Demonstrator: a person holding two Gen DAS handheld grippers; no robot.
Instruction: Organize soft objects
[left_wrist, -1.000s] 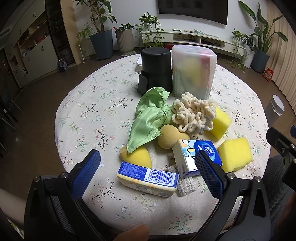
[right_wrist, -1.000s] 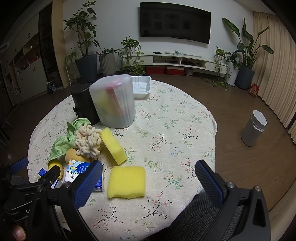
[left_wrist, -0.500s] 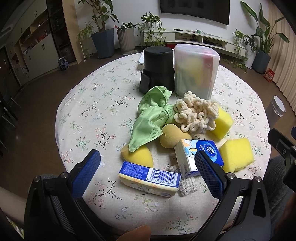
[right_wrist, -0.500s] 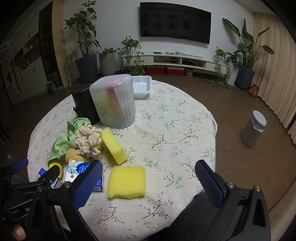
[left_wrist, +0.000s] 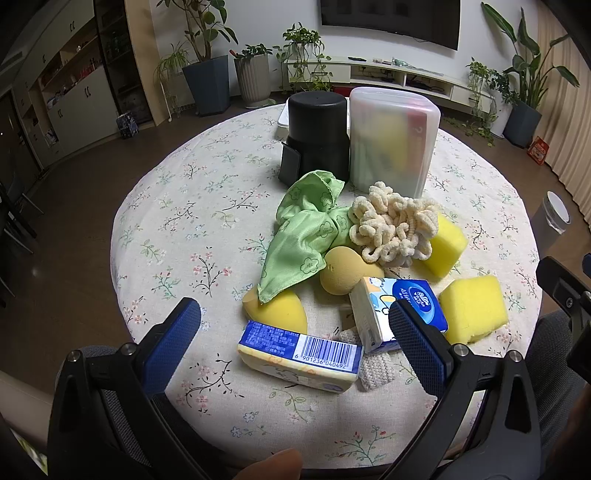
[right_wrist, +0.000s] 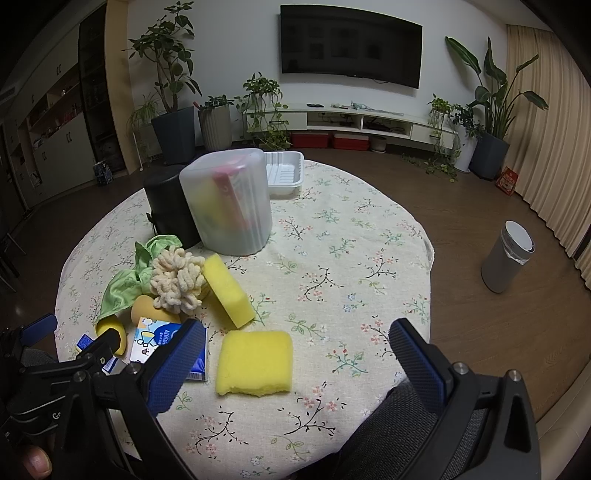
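Both claws are hanging over the near edge of the round worktop (left_wrist: 192, 221), and both are spread wide and holding nothing. The left claw (left_wrist: 295, 343) is framing the barcode tissue pack (left_wrist: 299, 356), which is lying low in the middle of the left view, with its blue pads standing well off each end. The right claw (right_wrist: 295, 363) is framing the square yellow sponge (right_wrist: 255, 363), low and centre in the right view.

The soft things are lying in a heap in the centre of the left view: a green cloth (left_wrist: 304, 236) draped over a yellow wedge sponge (left_wrist: 280, 314), a cream chenille scrunchie (left_wrist: 391, 230) resting against a second yellow sponge (left_wrist: 445, 245), a round tan sponge (left_wrist: 341, 269), and a blue tissue pack (left_wrist: 395, 314) standing tilted, just touching the barcode one. Behind them, toward the top of the frame, a frosted plastic box (left_wrist: 393, 144) and a black canister (left_wrist: 317, 134) are standing side by side; the box looks already part-filled, so I am guessing that is where things are going.

Nothing is gripped yet, so the job looks barely begun. If the left is going for the barcode pack, it should be coming straight down with a pad on each long side, squeezing only until the wrapper gives, and lifting clear so the knitted cream pad (left_wrist: 376, 369) tucked under its right end is not dragged along. The right's sponge is lying alone, an easy pick.
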